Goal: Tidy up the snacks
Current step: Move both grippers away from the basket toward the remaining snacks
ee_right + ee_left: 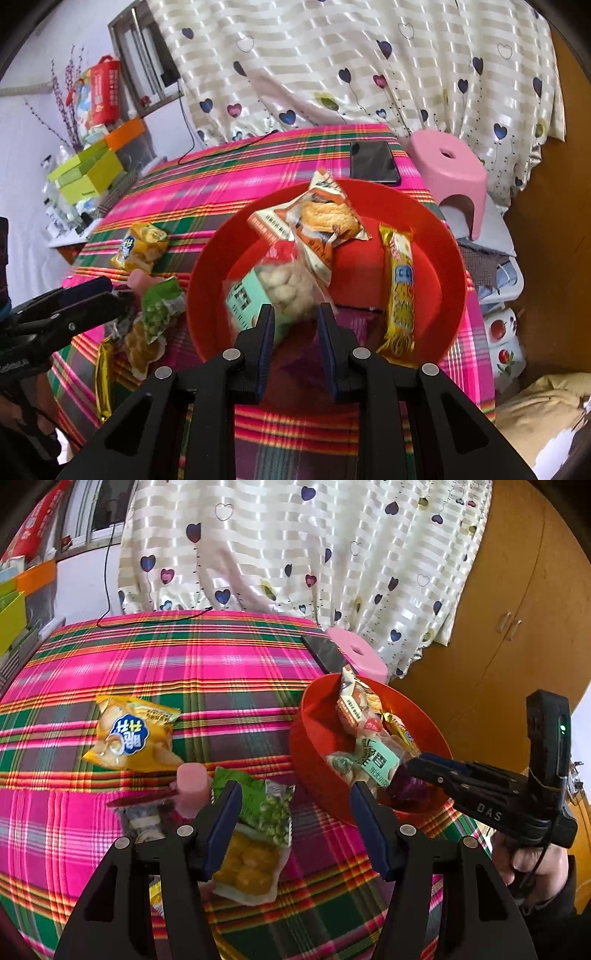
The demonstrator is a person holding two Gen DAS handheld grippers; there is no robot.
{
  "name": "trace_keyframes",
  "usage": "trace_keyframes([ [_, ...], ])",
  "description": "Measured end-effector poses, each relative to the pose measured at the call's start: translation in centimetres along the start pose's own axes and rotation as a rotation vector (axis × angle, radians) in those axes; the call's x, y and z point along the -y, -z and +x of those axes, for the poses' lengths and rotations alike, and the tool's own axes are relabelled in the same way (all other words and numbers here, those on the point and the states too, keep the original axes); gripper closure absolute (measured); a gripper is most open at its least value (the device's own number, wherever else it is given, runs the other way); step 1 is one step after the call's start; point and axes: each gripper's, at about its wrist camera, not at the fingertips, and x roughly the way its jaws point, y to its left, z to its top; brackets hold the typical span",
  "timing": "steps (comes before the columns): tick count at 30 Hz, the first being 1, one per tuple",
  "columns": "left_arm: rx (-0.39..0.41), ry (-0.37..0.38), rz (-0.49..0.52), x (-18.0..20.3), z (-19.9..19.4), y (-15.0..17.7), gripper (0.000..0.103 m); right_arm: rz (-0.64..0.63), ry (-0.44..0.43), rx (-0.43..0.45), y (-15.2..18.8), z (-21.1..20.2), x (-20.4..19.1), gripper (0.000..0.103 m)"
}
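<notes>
A red bowl (pixel 317 716) (pixel 436 258) stands on the plaid tablecloth (pixel 184 672) and holds several snack packets, among them an orange-and-white packet (pixel 325 218) and a gold stick pack (pixel 400 284). My right gripper (pixel 295 317) (pixel 410 766) hangs over the bowl, shut on the edge of a clear nut packet with a teal label (pixel 284 288) (pixel 369 762). My left gripper (pixel 295 805) is open above a green pea packet (pixel 266 808) (pixel 162 306) and a yellow packet (pixel 247 871), touching neither. A yellow chip bag (pixel 133 734) (pixel 138 247) lies farther left.
A pink cylinder (pixel 192 786) and a dark packet (pixel 144 812) lie beside the pea packet. A black phone (pixel 373 160) rests behind the bowl. A pink stool (pixel 448 170) stands off the far right corner. Boxes (pixel 88 173) crowd the left, and a gold packet (pixel 103 380) lies near the front edge.
</notes>
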Motion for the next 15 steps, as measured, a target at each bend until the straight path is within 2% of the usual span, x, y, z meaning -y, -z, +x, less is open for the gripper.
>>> trace_keyframes([
  [6, 0.02, -0.007, -0.014, -0.5, -1.5, 0.8, 0.041, -0.026, 0.001, 0.025, 0.4, -1.9, -1.7, 0.081],
  [15, 0.043, -0.031, -0.045, -1.7, -3.8, 2.0, 0.041, -0.076, -0.017, 0.042, 0.8, -3.6, -4.9, 0.07],
])
